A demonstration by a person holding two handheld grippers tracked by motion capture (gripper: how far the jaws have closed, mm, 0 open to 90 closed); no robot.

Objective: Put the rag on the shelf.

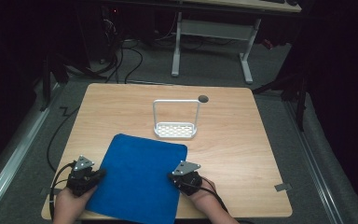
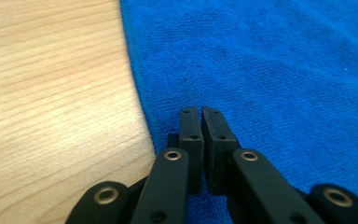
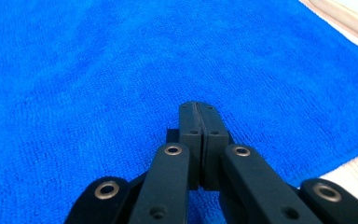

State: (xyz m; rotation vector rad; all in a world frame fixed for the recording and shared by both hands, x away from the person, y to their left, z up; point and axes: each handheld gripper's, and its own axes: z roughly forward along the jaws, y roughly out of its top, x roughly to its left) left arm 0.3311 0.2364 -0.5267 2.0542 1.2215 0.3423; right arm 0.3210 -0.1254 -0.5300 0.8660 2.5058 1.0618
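A blue cloth lies flat on the near half of the wooden table. My left gripper rests at the cloth's left edge and points right over it. In the left gripper view the jaws stand together with only a hairline slit, over the blue cloth just inside its edge, and no fold shows between them. My right gripper sits at the cloth's right edge and points left. Its jaws are pressed shut above the cloth, with nothing visible between them.
A white wire rack with a tall loop handle stands beyond the cloth at mid-table. A dark round hole lies in the tabletop behind it. Bare wood lies left of the cloth. Desk legs and cables stand on the floor past the table.
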